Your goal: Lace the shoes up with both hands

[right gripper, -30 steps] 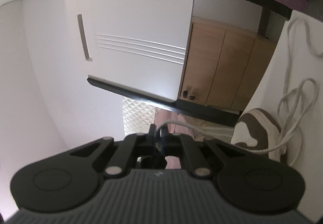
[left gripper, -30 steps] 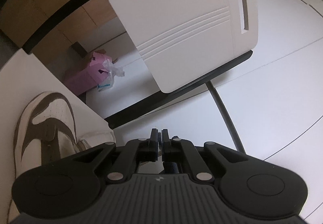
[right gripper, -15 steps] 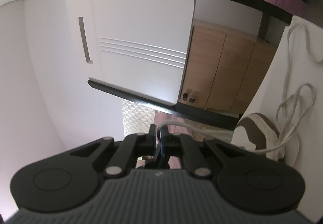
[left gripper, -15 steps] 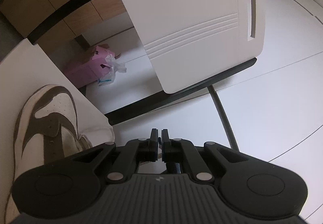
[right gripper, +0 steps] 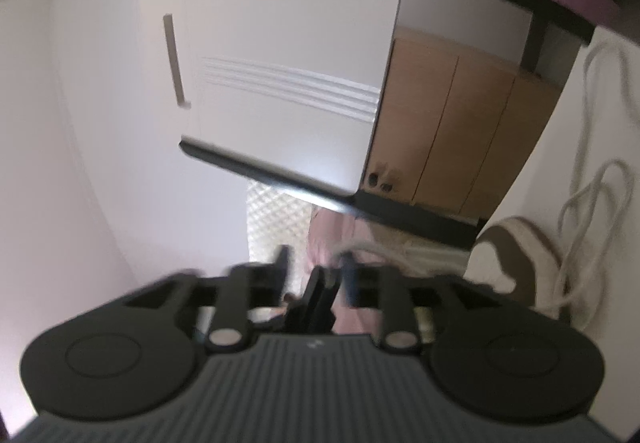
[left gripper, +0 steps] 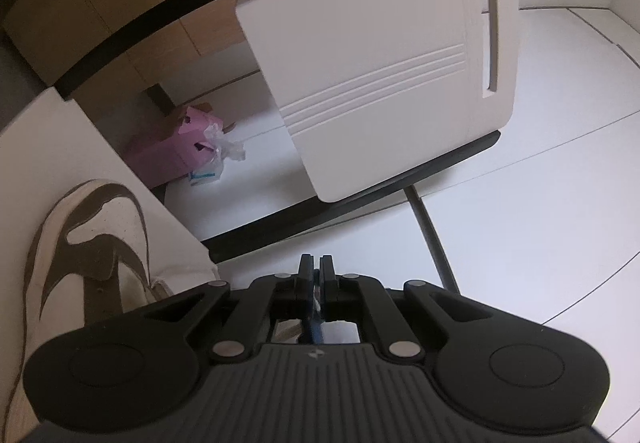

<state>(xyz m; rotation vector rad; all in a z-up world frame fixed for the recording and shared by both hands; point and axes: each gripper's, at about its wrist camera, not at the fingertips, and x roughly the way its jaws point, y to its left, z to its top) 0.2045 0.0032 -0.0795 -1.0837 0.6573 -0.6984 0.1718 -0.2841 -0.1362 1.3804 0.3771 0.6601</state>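
A white and brown shoe (left gripper: 88,243) lies on the white table (left gripper: 60,147) to the left of my left gripper (left gripper: 316,267). That gripper is shut, and I cannot tell whether anything thin is pinched in it. In the right wrist view the same shoe (right gripper: 512,255) sits at the right on the table (right gripper: 536,195). My right gripper (right gripper: 316,263) is blurred and its jaws are opening. The white lace (right gripper: 380,249) runs from the shoe to its right finger (right gripper: 348,271) and is not pressed. A dark narrow thing stands in the gap, too blurred to identify.
Loose loops of lace (right gripper: 592,203) lie on the table beyond the shoe. Ahead stands a white drawer unit (left gripper: 380,83) under a black desk edge (left gripper: 160,15). A pink box (left gripper: 172,151) sits on the floor, with wooden cabinets (right gripper: 452,123) behind.
My right gripper's jaws, shut on the lace before, have come apart and the lace is free of their pinch. The left gripper stays shut in place.
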